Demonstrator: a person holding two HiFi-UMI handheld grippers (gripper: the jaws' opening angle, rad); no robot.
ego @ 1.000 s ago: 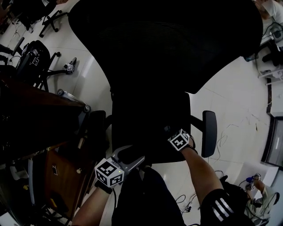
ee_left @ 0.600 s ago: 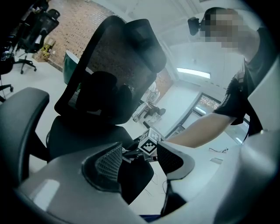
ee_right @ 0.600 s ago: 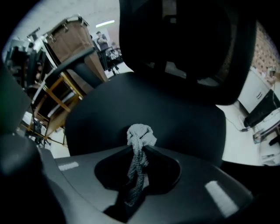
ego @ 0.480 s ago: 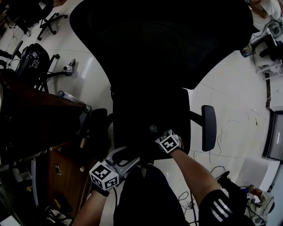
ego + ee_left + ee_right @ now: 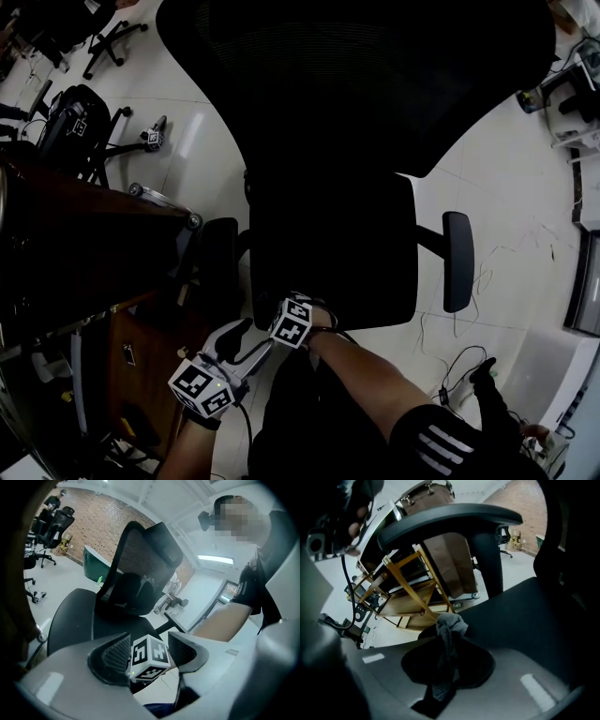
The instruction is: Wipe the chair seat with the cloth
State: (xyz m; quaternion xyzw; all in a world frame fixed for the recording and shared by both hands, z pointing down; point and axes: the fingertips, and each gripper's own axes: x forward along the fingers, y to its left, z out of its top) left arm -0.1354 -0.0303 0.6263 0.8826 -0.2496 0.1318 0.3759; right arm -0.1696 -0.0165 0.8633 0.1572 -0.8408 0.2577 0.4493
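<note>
grey cloth (image 5: 451, 625) pinched in right tool (image 5: 443, 667) at chair seat (image 5: 525, 616) edge; left tool (image 5: 149, 649) gapes open.

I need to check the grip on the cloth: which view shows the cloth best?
The right gripper view: the grey cloth sits bunched between the right gripper's shut fingers, by the chair seat's edge. The head view loses it in darkness beyond the marker cube; the left gripper view shows no cloth.

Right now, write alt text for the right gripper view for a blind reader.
The right claw is shut on a grey cloth, its bunched end poking out by the edge of the black chair seat. An armrest arches above, with a wooden rack behind.
</note>
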